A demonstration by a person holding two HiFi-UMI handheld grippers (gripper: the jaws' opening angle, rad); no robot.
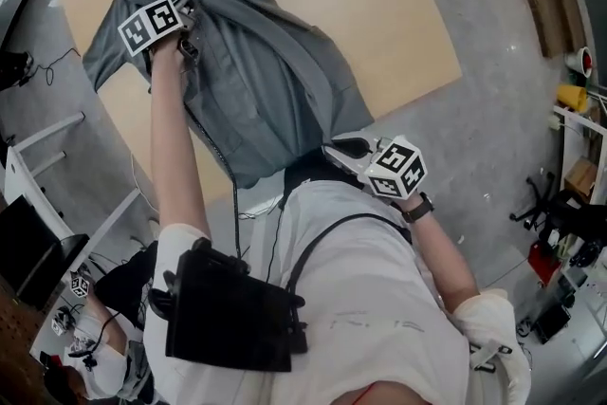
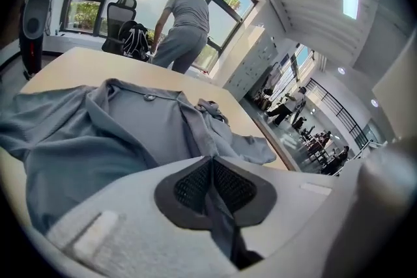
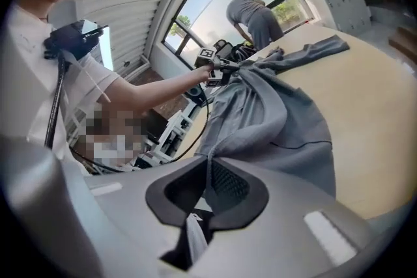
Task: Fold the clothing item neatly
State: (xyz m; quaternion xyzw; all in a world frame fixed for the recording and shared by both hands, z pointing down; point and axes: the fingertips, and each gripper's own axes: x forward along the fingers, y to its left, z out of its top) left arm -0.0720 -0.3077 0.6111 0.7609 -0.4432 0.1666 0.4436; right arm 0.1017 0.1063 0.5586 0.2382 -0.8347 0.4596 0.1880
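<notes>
A grey button shirt [image 1: 256, 62] lies spread on the light wooden table [image 1: 398, 14], collar and sleeve toward the far end. My left gripper [image 1: 185, 28] is shut on a fold of the shirt near its left side; the cloth runs between its dark pads [image 2: 189, 185]. My right gripper [image 1: 346, 152] is shut on the shirt's near hem at the table's near edge, with the fabric [image 3: 260, 120] pinched between its pads [image 3: 228, 185] and pulled taut toward me.
The table's edge [image 1: 446, 76] drops to a grey floor. A person [image 2: 182, 29] bends over beyond the table's far side. Chairs and equipment [image 1: 569, 204] stand at the right, cables and gear [image 1: 85, 318] at the lower left.
</notes>
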